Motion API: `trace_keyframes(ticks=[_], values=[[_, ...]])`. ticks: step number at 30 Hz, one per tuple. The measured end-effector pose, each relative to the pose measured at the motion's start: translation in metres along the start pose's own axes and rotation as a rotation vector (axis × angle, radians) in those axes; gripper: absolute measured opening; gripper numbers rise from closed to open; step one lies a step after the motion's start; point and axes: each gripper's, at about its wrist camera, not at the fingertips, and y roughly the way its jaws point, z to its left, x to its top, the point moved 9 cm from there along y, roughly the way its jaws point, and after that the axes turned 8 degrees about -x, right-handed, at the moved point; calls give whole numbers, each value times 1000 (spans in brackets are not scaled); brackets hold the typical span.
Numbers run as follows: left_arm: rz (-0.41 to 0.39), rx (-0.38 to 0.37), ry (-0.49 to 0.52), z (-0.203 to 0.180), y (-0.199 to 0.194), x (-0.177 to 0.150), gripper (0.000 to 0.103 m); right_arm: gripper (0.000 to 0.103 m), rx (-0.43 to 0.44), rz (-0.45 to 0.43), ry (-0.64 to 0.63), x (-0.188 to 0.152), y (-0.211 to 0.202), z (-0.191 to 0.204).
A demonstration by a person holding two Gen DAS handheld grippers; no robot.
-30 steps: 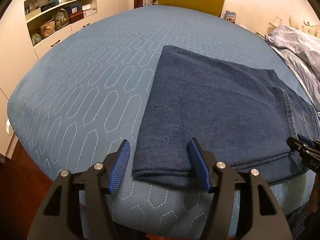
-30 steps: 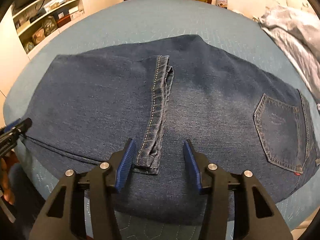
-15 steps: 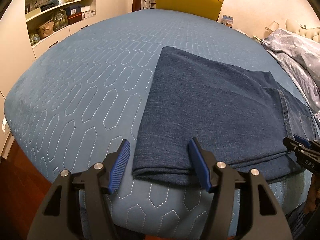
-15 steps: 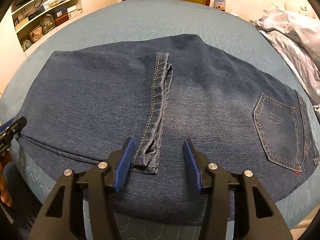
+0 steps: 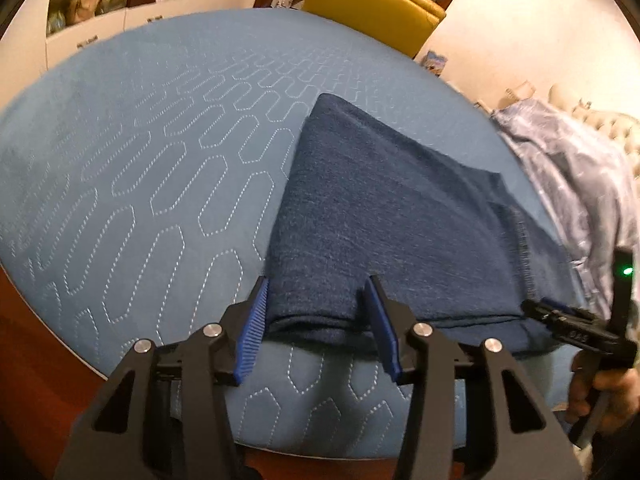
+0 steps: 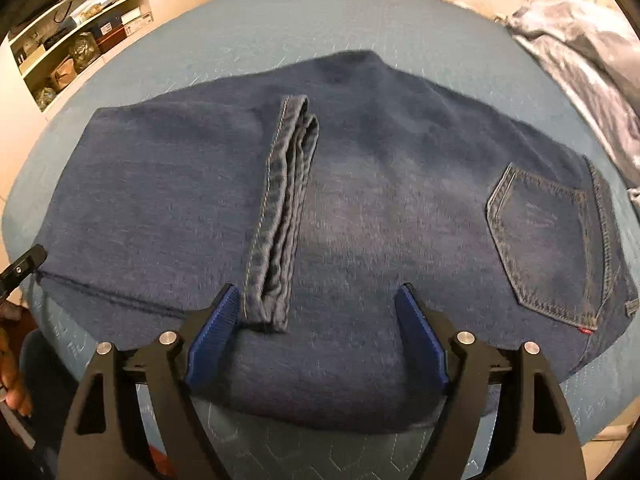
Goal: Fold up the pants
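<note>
Your left gripper (image 5: pixel 316 312) sits low and level with its jaws parted, blue ribbed pads (image 5: pixel 251 328) facing each other across a moderate gap. Your right gripper (image 6: pixel 318 320) is spread wider, its pads (image 6: pixel 212 326) angled outward. In the left wrist view, your right hand (image 5: pixel 600 392) wraps the handle of the right gripper at the far right edge. In the right wrist view, your left hand's fingers (image 6: pixel 12 376) show at the left edge

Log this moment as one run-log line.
stage: pants folded once | pants: flat on bed | left gripper: open, straddling fold corner | right gripper: open, near hem
</note>
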Motion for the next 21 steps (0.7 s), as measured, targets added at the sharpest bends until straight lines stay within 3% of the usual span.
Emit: trace_keyframes(ticks=[4,7,10,11,12,16,21], values=[[-4,-148,-161,12,-5,3,47,76,-51,-10,-20,-1,-9,0],[6,-210,-231,18,-4,2,47,75,-127,-66,-48,13,-33,6],[6,-274,-326,24,-3,3,41,75,-38,-122,-92,41,-65,41],[10,-274,-344,28,-2,3,28,75,-5,-138,-107,51,-75,58],[15,-278,-360,31,-1,2,26,75,36,-137,-119,60,-81,74],[0,-304,-341,26,-7,3,21,75,132,-68,-230,87,-83,144],[-38,-211,-223,3,-19,14,19,75,195,92,-338,113,-60,232]])
